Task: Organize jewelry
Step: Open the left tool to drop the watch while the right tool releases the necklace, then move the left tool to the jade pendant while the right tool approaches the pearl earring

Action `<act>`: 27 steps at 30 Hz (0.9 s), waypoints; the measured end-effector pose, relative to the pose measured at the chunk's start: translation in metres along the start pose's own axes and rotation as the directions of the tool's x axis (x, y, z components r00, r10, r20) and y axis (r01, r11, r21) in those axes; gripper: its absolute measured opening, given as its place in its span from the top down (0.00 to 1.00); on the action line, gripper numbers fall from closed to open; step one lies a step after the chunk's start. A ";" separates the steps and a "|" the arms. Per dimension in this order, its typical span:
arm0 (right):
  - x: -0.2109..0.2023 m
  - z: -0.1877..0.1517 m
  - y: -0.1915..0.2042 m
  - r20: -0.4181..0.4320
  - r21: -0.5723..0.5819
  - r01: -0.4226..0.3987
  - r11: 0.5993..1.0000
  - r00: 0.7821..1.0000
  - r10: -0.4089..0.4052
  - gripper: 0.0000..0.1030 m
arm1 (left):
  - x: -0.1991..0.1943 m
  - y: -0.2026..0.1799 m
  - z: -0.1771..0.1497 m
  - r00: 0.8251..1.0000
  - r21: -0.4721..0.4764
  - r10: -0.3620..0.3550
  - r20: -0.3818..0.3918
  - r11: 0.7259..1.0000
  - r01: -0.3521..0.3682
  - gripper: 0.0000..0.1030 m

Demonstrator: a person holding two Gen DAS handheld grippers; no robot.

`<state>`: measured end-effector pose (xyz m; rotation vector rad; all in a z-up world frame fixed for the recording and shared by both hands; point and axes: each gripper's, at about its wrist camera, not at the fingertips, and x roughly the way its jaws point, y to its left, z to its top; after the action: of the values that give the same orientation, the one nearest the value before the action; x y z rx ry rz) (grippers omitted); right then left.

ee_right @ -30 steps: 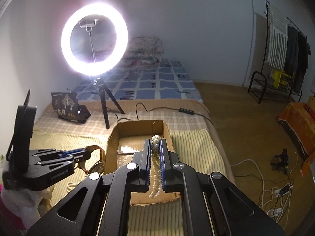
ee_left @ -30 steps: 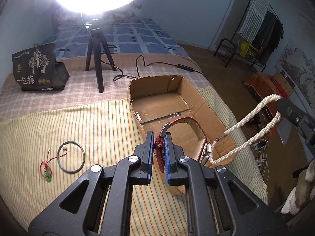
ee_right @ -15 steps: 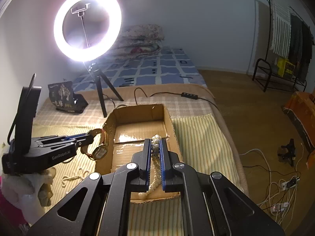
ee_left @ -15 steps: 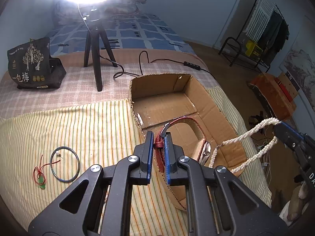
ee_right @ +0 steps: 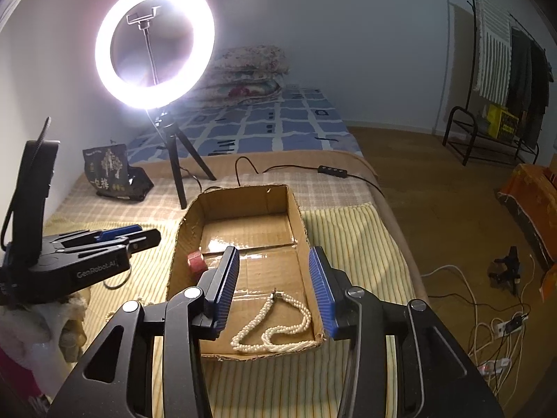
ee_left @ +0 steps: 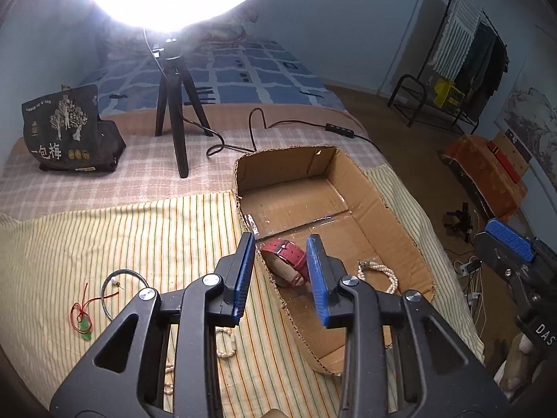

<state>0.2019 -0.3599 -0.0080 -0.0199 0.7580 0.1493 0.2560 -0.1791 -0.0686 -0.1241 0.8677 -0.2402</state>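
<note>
Two pieces of jewelry lie on the creased brown floor of the open corrugated cardboard box (ee_right: 243, 233), whose cut edges are ragged: a red watch (ee_left: 290, 259) with a pebbled, punched leather strap curled into a loop near the box's near-left wall, and a pearl necklace (ee_right: 278, 327) of small cream beads in twisted strands, coiled against the near-right corner. The left gripper (ee_left: 280, 268), black plastic with ribbed blue pads, hangs over the box's near-left wall; its jaws are opening, and the watch sits below and between them without either pad pressing on it. The right gripper (ee_right: 273, 291), of the same build, hovers over the box's near end; its jaws are opening too, with the necklace lying loose on the cardboard beneath the gap. Left of the box, on the yellow striped cloth (ee_left: 139, 237), rest a thin dark hoop bangle (ee_left: 120, 289) with a small white bead, and beside it a red cord (ee_left: 81, 311) carrying a green pendant. Another string of small pearls (ee_left: 224, 346) lies on the cloth just left of the box's near corner, partly hidden by the left gripper. Behind the box stands a glowing ring light (ee_right: 155, 43) on a black tripod.
</note>
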 end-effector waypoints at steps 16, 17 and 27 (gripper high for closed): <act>-0.022 -0.001 0.009 0.022 -0.005 0.026 1.000 0.999 -0.026 0.52 | -0.053 0.009 -0.001 0.997 0.040 0.023 0.070 0.999 -0.026 0.71; -0.024 -0.001 0.011 0.028 -0.005 0.029 1.000 0.999 -0.029 0.51 | -0.056 0.011 -0.001 0.997 0.040 0.024 0.074 0.999 -0.027 0.71; -0.042 -0.005 0.037 0.095 0.001 0.059 0.998 0.994 -0.059 0.35 | -0.097 0.045 -0.008 0.992 0.038 0.057 0.112 0.997 -0.062 0.71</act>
<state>0.1629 -0.3294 0.0185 -0.0365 0.6612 0.0940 0.1970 -0.1108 -0.0114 -0.0716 0.7541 -0.1935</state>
